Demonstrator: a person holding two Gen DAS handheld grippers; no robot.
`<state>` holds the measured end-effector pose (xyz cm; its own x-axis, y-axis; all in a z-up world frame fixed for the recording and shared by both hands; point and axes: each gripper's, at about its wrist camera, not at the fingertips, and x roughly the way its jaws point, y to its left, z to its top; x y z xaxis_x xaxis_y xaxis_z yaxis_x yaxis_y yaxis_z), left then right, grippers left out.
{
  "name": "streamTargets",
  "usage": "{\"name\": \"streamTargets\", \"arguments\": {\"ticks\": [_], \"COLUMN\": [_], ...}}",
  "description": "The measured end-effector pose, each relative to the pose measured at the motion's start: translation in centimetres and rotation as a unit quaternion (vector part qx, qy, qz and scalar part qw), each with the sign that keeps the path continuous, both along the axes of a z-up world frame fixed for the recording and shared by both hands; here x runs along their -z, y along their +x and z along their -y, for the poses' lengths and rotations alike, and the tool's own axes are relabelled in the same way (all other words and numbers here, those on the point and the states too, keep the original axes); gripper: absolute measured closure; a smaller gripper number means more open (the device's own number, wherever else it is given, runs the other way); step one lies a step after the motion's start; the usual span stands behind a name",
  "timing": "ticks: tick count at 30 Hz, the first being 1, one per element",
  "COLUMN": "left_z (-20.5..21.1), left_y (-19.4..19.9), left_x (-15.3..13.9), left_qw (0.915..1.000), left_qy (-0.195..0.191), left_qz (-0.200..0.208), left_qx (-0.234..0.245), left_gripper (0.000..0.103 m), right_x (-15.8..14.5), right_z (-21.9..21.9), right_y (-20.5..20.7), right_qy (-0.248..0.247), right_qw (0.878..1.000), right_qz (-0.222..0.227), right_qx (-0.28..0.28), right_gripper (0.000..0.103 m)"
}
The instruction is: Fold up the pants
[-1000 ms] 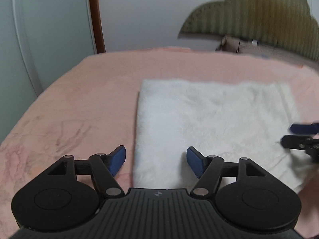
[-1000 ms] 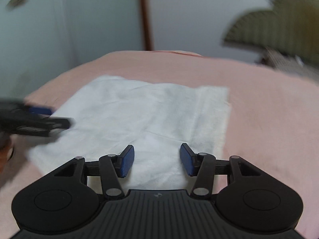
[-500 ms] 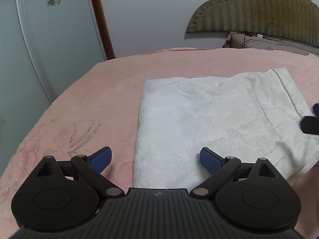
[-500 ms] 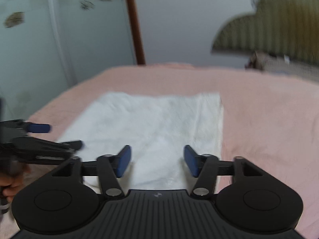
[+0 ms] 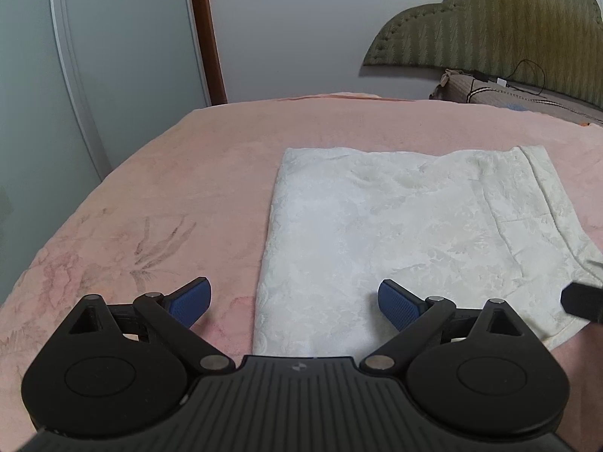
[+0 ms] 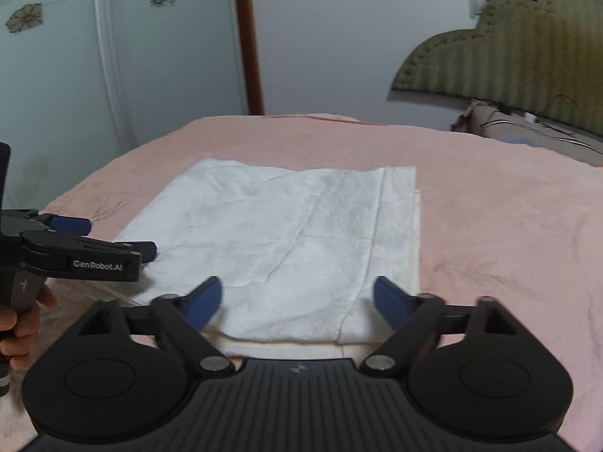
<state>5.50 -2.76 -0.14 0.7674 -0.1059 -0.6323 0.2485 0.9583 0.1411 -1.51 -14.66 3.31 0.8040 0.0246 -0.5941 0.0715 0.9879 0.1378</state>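
Note:
The white patterned pants (image 5: 407,233) lie folded into a flat rectangle on the pink bed cover (image 5: 181,188). They also show in the right wrist view (image 6: 286,237). My left gripper (image 5: 294,301) is open and empty, held above the near left corner of the pants. It also shows from the side in the right wrist view (image 6: 113,241). My right gripper (image 6: 297,301) is open and empty above the near edge of the pants. A black tip of it shows at the right edge of the left wrist view (image 5: 582,301).
A padded olive headboard (image 5: 490,26) and a brown pillow (image 5: 527,94) are at the back right. A sliding door with flower prints (image 6: 75,56) and a wooden door frame (image 6: 248,37) stand behind the bed. The bed's left edge (image 5: 75,218) curves down.
Both grippers have opened wider and drawn back and up from the pants. The pants lie still.

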Motion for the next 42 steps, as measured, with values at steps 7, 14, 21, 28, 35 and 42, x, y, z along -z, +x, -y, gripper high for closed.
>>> {"name": "streamTargets", "arguments": {"ticks": [7,14,21,28,35,42], "left_z": [0.5,-0.5,-0.3,-0.4,-0.8,-1.9], "left_y": [0.0,-1.1,-2.5,-3.6,-4.8,-6.4], "left_x": [0.2,-0.8,-0.9,-1.1,-1.1,-0.3], "left_qw": [0.9999,1.0000,1.0000,1.0000,0.9999,0.9990], "left_qy": [0.014,-0.006,-0.003,-0.005,-0.008,-0.021], "left_qz": [-0.003,-0.001,-0.002,-0.001,-0.007,-0.041], "left_qx": [0.004,0.001,0.004,0.000,-0.002,-0.004], "left_gripper": [0.005,0.005,0.005,0.003,0.003,0.003], "right_x": [1.7,-0.3,-0.5,0.3,0.6,0.7], "right_z": [0.3,0.6,-0.2,-0.5,-1.4,-2.9], "right_y": [1.6,-1.4,-3.5,-4.4,-5.3,-6.5], "right_qy": [-0.026,-0.005,0.009,0.036,0.041,0.045], "right_qw": [0.998,0.998,0.998,0.996,0.996,0.996], "right_qz": [-0.047,-0.025,-0.034,-0.052,-0.061,-0.067], "right_qx": [0.044,0.063,0.050,0.061,0.057,0.036], "right_gripper": [0.009,0.008,0.004,0.004,0.004,0.004]}}
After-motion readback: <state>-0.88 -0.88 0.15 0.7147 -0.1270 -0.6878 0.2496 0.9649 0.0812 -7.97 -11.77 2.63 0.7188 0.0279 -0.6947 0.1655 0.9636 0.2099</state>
